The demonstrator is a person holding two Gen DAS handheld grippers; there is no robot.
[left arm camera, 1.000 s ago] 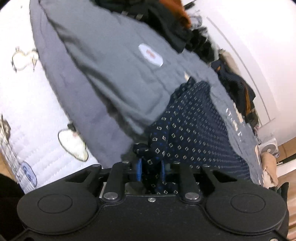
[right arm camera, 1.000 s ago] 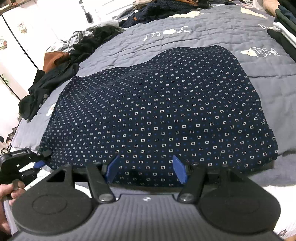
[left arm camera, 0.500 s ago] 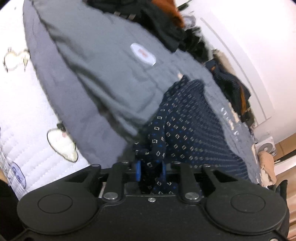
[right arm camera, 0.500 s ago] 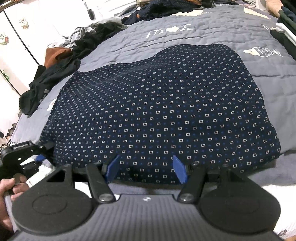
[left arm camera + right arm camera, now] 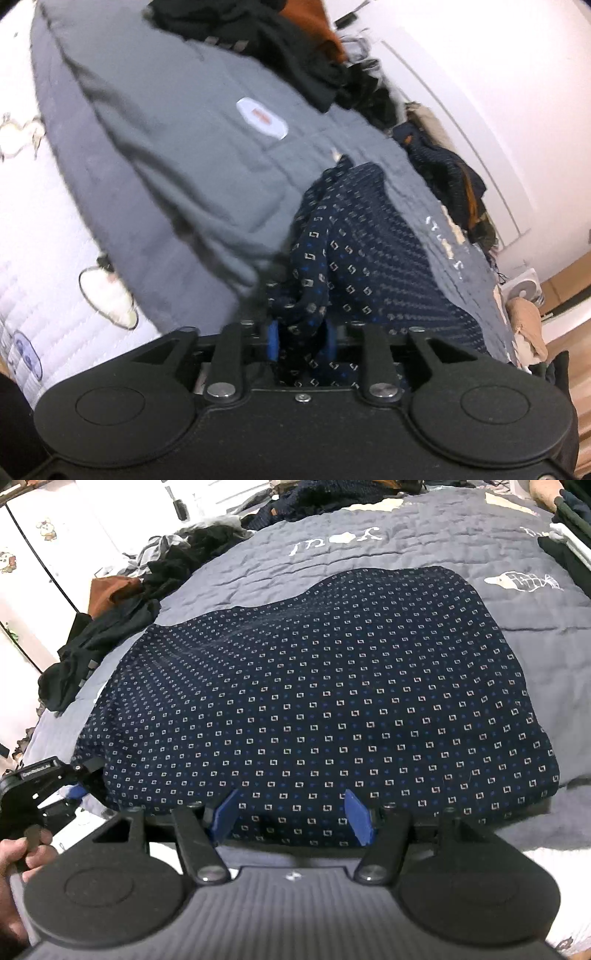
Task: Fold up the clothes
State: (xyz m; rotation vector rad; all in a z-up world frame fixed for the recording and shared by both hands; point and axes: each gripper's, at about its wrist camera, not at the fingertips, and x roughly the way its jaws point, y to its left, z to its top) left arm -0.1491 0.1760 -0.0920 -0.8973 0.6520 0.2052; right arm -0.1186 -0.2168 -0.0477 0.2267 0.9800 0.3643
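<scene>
1. the left gripper pointed down at the bed, its jaws opening with a bunched corner of the patterned navy garment between them.
2. the right gripper angled downward, jaws apart and unclenched, the garment's near edge just ahead.
3. beyond lay the grey quilt.

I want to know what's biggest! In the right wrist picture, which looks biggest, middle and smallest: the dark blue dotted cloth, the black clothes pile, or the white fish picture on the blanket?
1. Dark blue dotted cloth, by far.
2. Black clothes pile, though it lies farther away.
3. White fish picture on the grey quilted blanket.
</scene>
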